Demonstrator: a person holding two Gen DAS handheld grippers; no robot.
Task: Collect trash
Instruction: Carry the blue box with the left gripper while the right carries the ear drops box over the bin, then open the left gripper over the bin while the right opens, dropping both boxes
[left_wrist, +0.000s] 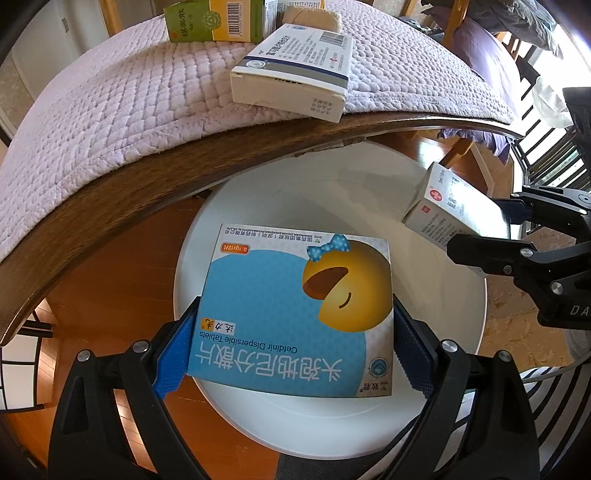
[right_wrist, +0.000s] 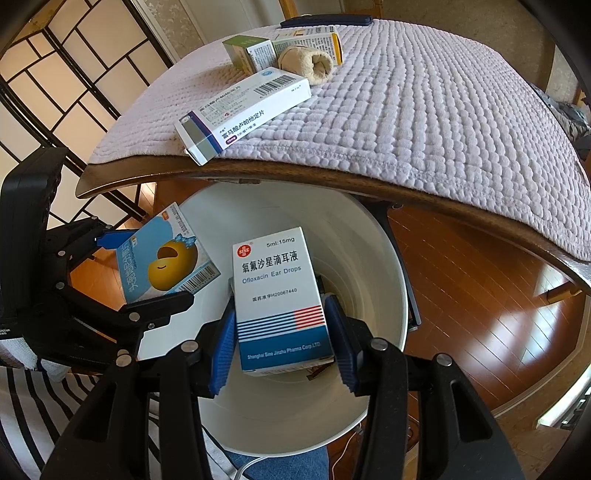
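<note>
My left gripper (left_wrist: 291, 339) is shut on a blue Cefdinir tablet box (left_wrist: 295, 310) with a yellow face, held over the white trash bin (left_wrist: 461, 295). It also shows in the right wrist view (right_wrist: 162, 262). My right gripper (right_wrist: 282, 332) is shut on a white Ofloxacin ear drops box (right_wrist: 280, 295), held over the same bin (right_wrist: 373, 258). That box shows at the right of the left wrist view (left_wrist: 439, 206). The bin stands on the floor just below the table edge.
On the table's quilted lilac cloth (right_wrist: 424, 110) lie a white and blue medicine box (right_wrist: 240, 114) at the near edge, a green box (right_wrist: 245, 51), a yellow-edged box (right_wrist: 314, 37) and a rolled beige cloth (right_wrist: 306, 66). A wooden floor (right_wrist: 480, 295) surrounds the bin.
</note>
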